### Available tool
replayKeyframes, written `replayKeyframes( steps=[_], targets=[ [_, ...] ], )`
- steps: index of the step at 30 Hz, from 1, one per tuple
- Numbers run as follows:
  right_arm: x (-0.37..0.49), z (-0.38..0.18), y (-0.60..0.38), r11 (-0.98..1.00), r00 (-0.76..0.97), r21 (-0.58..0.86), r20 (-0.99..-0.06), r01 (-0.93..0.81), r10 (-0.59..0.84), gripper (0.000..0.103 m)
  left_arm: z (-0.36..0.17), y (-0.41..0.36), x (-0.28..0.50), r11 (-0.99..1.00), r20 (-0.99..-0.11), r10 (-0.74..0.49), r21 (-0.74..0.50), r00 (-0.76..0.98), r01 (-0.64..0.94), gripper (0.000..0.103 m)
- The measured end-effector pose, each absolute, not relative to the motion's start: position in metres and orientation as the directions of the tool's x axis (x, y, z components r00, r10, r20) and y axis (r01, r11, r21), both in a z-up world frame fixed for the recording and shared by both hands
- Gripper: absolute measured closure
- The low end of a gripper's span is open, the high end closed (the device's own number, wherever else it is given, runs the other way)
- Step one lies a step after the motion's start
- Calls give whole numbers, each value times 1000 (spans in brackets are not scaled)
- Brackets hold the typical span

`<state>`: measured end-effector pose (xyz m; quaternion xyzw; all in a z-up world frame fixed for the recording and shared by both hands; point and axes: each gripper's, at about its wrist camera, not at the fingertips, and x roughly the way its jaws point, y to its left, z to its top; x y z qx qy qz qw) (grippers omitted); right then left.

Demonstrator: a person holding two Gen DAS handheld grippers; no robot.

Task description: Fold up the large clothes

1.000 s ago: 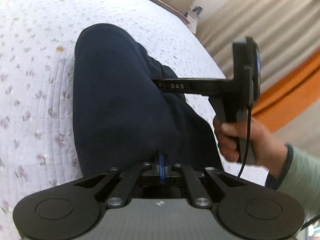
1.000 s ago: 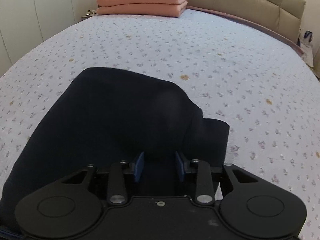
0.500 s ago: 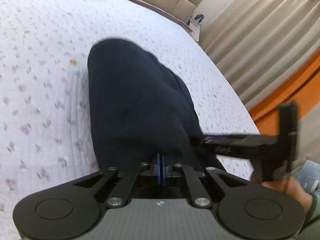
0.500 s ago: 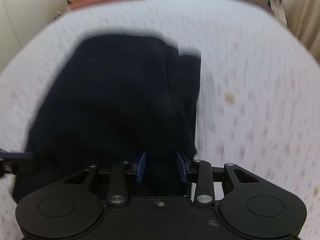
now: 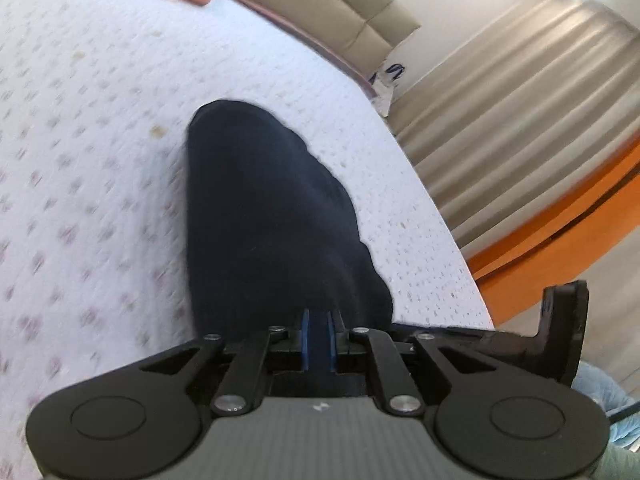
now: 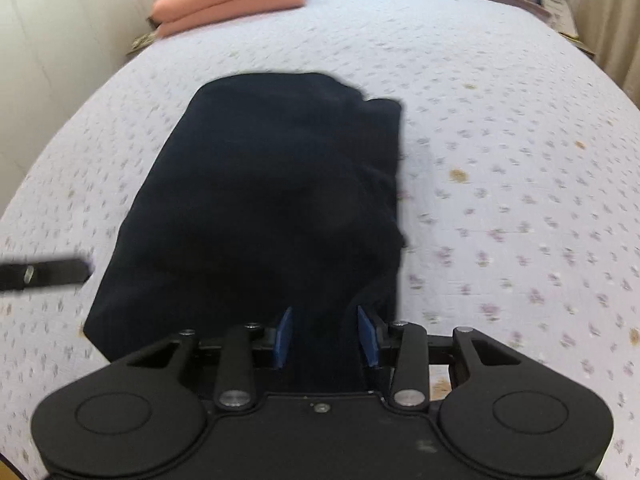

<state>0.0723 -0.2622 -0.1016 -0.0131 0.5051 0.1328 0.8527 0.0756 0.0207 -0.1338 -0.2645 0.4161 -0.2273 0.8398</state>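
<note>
A dark navy garment [image 5: 272,216] lies folded on a bed with a pale floral quilt [image 5: 80,160]. My left gripper [image 5: 318,338] is nearly shut, its blue pads pinching the garment's near edge. In the right wrist view the same garment [image 6: 260,208] spreads out ahead. My right gripper [image 6: 325,336] has its blue pads wide apart with dark cloth lying between them, not pinched. The right gripper's body [image 5: 560,336] shows at the lower right of the left wrist view, and one left finger [image 6: 44,274] enters the right wrist view from the left.
A folded salmon-pink blanket [image 6: 232,0] lies at the head of the bed by a beige headboard [image 5: 320,4]. Curtains [image 5: 520,128] and an orange band run along the bed's right side. White cupboards [image 6: 48,40] stand to the left.
Both grippers pulled back toward the near edge of the bed, and the garment looks smaller and farther away. The left pads, fully shut before, now stand slightly apart on the cloth.
</note>
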Motion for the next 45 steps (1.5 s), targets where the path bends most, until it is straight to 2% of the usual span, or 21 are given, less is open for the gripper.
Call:
replayKeyframes(
  steps=[3,4,8,11,13,16,18,19,25,28,31,32,33,34,37,39,41,43,44,45],
  targets=[
    [71,-132,-255,964,399,52,-904,-259,156,57,-145,-10,87,833,-689,-541,-517,482,197,93],
    [71,-142,-258,967,375,43,-917,-250,138,57,-150,-14,87,842,-699,-531,-499,479,205,92],
    [66,-140,-278,963,359,93,-915,-254,183,58,-157,6,77,796,-661,-572,-590,485,135,94],
    [66,-136,-287,952,329,108,-922,-288,204,57,-157,20,62,791,-662,-574,-600,482,119,94],
    [69,-130,-295,948,316,112,-926,-297,208,50,-152,30,55,788,-657,-573,-606,490,110,91],
    [83,-114,-314,957,366,107,-908,-270,204,50,-136,40,54,813,-658,-529,-575,536,96,89],
    [97,-106,-324,965,404,119,-891,-234,208,43,-123,44,61,809,-616,-521,-578,591,110,86],
    [106,-104,-329,968,420,129,-883,-213,211,42,-120,46,66,807,-598,-518,-579,611,117,85],
    [165,-93,-325,956,541,257,-789,-141,292,42,-108,20,137,839,-546,-484,-512,684,185,83],
    [224,-104,-312,899,530,433,-747,-69,401,42,-110,-1,192,866,-535,-435,-470,724,173,83],
    [263,-119,-288,919,551,382,-747,-102,372,44,-130,-16,238,902,-627,-389,-409,675,140,86],
    [269,-125,-279,936,546,329,-766,-122,340,49,-138,-17,245,914,-651,-366,-387,665,124,90],
    [278,-136,-273,954,520,276,-801,-119,296,39,-143,-16,250,924,-671,-340,-370,659,99,98],
    [282,-147,-274,956,505,275,-814,-100,287,32,-147,-13,251,928,-682,-322,-364,657,77,100],
    [282,-149,-294,938,508,347,-803,-26,311,29,-147,-1,248,915,-674,-319,-402,667,33,100],
    [271,-141,-306,953,531,302,-807,-4,258,26,-138,0,241,930,-672,-295,-365,680,43,99],
    [259,-137,-319,949,521,316,-813,20,260,25,-130,4,226,939,-664,-283,-339,692,59,96],
    [251,-141,-334,922,469,386,-821,39,324,24,-122,15,210,936,-660,-287,-349,694,56,70],
    [247,-144,-344,900,435,434,-819,42,375,25,-122,23,201,921,-646,-315,-384,696,61,61],
    [242,-147,-353,883,402,467,-820,55,408,25,-121,33,191,897,-628,-353,-437,693,62,46]
  ],
)
